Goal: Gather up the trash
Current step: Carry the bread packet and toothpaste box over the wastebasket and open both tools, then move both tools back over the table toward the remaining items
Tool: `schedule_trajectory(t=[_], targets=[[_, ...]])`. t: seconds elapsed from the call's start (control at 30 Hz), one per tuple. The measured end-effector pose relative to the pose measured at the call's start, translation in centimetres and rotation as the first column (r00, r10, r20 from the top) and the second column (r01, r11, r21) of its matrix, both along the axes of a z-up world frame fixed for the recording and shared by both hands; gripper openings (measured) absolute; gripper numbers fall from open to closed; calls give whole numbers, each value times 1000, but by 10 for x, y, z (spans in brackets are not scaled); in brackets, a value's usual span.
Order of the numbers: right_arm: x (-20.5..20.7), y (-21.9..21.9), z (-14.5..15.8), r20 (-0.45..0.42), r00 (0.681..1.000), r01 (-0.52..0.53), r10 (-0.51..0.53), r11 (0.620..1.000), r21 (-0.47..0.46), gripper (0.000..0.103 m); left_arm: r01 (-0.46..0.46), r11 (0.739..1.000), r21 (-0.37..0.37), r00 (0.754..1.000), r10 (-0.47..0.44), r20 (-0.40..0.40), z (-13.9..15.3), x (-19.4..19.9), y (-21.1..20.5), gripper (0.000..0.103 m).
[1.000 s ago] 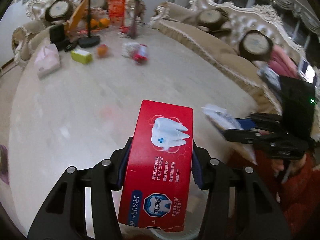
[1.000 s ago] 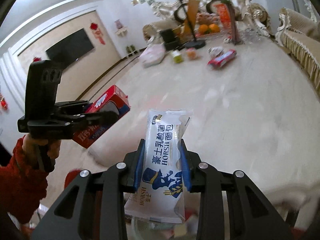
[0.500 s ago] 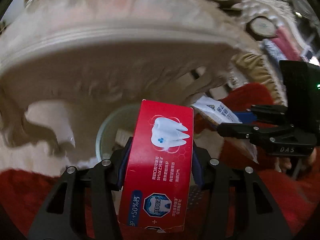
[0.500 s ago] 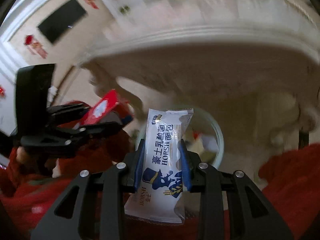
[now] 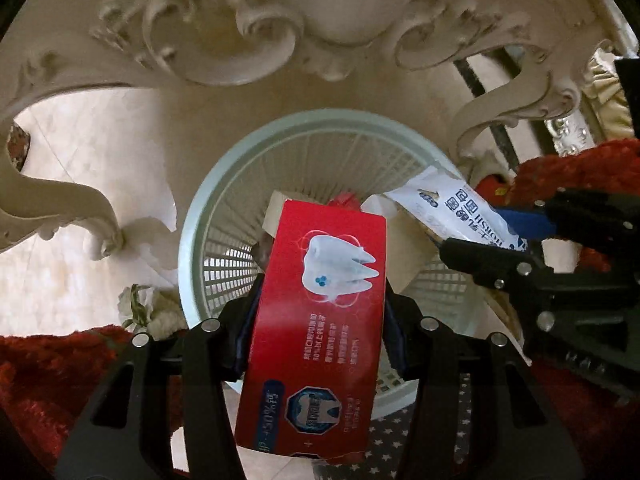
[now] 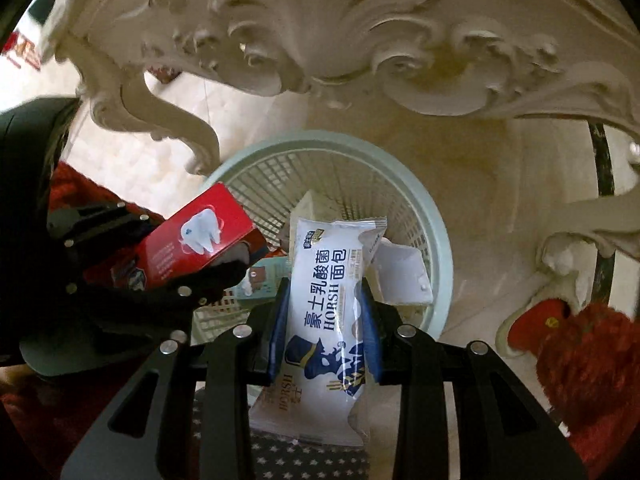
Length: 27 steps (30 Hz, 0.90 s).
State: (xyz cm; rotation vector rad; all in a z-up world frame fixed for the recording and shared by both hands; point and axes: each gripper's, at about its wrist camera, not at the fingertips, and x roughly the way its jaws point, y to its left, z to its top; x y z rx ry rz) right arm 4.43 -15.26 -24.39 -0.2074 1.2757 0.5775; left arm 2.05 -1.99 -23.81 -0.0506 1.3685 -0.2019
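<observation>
My left gripper is shut on a red toothpaste box with a white tooth printed on it. My right gripper is shut on a white bread wrapper with blue print. Both point steeply down over a pale green slatted waste basket on the floor. In the right wrist view the red box and left gripper hang at the left over the basket's rim. In the left wrist view the wrapper and right gripper come in from the right. Paper and cartons lie inside the basket.
The carved cream table apron and its curled legs arch just beyond the basket. Red fuzzy fabric sits at the lower sides, a grey starred cloth lies below, and a crumpled white scrap rests left of the basket.
Both grippers have dropped from above the tabletop to below its edge and tipped downward. The basket has come close into view beneath them. Box and wrapper stay gripped.
</observation>
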Motion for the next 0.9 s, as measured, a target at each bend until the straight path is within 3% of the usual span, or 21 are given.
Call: schedule_trajectory(t=[0.1, 0.17, 0.23, 0.37, 0.63, 0.9], targets=[[-3, 1, -5, 12, 1000, -6, 6, 1000, -4, 31, -34, 999, -9, 999, 33, -29, -4, 3, 2, 54], [-5, 0, -10, 12, 1000, 5, -5, 1000, -13, 34, -55, 998, 20, 998, 55, -38, -8, 5, 5, 67], [-3, -14, -12, 19, 1000, 16, -16, 1000, -15, 46, -58, 998, 35, 998, 59, -39, -11, 5, 7, 74], [-2, -21, -10, 51, 998, 46, -45, 999, -13, 62, -65, 998, 21, 996, 67, -57, -14, 6, 10, 80], [0, -34, -21, 11, 996, 92, -92, 996, -7, 64, -72, 997, 20, 995, 73, -75, -19, 5, 15, 80], [-9, -31, -14, 22, 998, 62, -62, 998, -5, 64, -70, 998, 5, 996, 70, -58, -11, 0, 16, 80]])
